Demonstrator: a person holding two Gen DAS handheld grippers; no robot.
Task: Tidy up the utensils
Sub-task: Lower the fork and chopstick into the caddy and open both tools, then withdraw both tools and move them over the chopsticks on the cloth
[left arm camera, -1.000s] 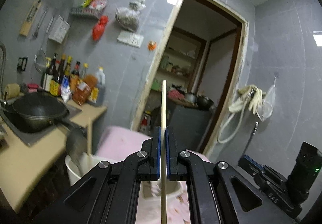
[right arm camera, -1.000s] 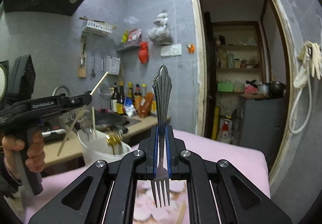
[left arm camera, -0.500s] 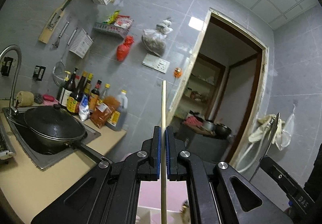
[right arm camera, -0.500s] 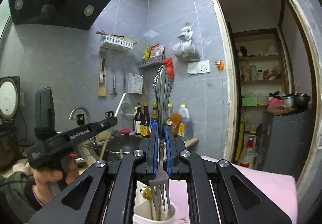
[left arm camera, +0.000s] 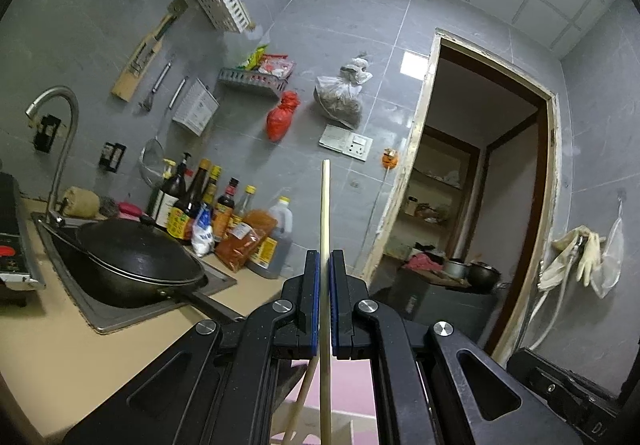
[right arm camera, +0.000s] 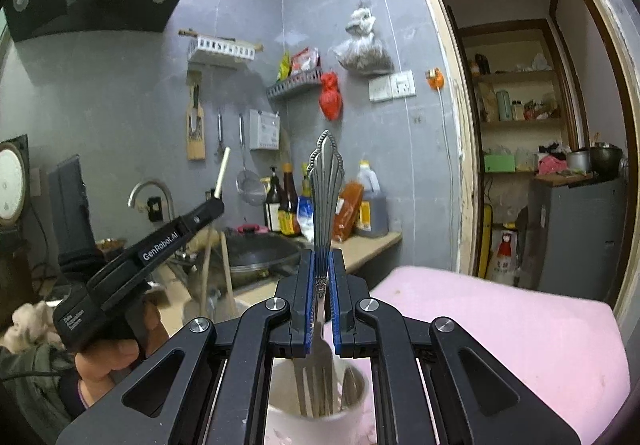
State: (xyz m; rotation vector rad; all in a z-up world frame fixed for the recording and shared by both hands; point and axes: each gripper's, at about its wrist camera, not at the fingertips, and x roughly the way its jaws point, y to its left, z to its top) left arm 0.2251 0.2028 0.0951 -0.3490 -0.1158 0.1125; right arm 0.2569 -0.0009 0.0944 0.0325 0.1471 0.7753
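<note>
A chopstick is clamped upright in the closed left tongs. A fork is gripped in the closed right tongs, tines inside the white cup's rim; open pink bench lies to its right.

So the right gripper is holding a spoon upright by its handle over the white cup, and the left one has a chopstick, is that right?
Not quite. The right gripper holds a fork, not a spoon; the right wrist view shows its tines pointing down into the white cup. The rest stands: the left gripper is shut on a chopstick.
</note>
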